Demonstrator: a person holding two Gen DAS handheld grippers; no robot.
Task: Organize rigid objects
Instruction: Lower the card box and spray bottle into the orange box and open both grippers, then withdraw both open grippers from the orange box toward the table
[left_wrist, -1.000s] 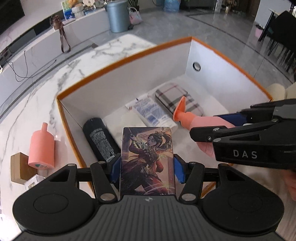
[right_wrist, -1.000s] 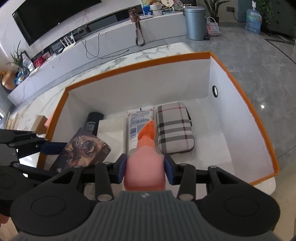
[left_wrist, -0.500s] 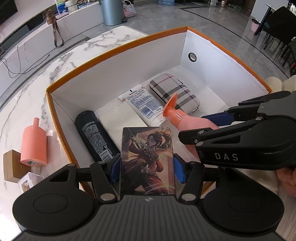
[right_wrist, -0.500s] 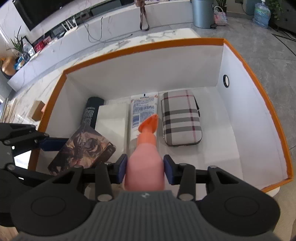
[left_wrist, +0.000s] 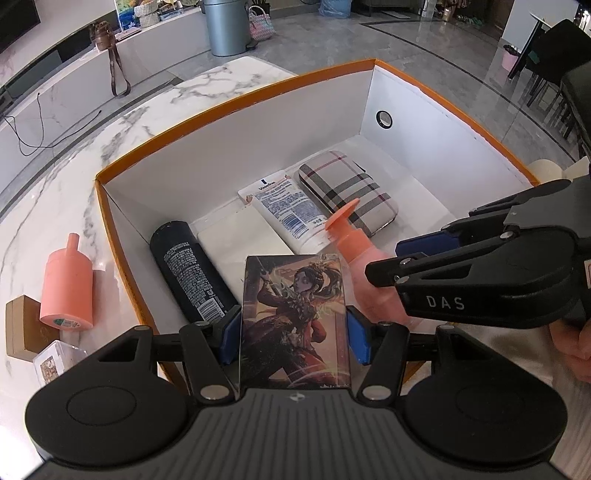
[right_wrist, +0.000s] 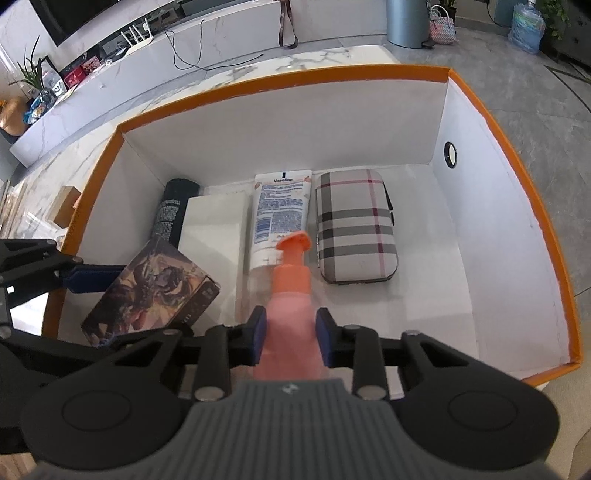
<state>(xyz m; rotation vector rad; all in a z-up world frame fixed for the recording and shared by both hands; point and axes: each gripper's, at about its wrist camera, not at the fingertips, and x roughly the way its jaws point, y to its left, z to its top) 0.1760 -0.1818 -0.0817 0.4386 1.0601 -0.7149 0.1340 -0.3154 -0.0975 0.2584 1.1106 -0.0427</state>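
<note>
Here, the left tool (left_wrist: 293, 332) is clamping a card box (left_wrist: 293, 317) by its two long sides, and the box is hanging over the near left part of the bin (right_wrist: 517, 229), above its near rim. The right tool (right_wrist: 290, 341) is gripping a pink bottle (right_wrist: 290, 332) by the body, pump head pointing forward, over the near middle of the bin. In the left view the right tool (left_wrist: 399, 266) is reaching in from the right, with the bottle (left_wrist: 354, 254) just beside the card box's right edge.

Along the bin's back wall, four things are lying side by side: a black can (right_wrist: 171, 206) next to the left wall, a white box (right_wrist: 214, 225), a tube (right_wrist: 280, 218) and a plaid case (right_wrist: 354, 229). The tube and case are lying almost edge to edge; whether they are touching cannot be told. The pump head is sitting above the tube's near end. Bare white floor is showing to the right of the case as far as the right wall, and across the near strip in front of the case. The near left corner is lying under the card box (right_wrist: 151, 291).

Outside the bin, on the marble counter (left_wrist: 55, 206), a pink canister (left_wrist: 66, 284) is standing near the orange left wall, with a brown box (left_wrist: 22, 328) and a small clear box (left_wrist: 51, 363) just beside it.
</note>
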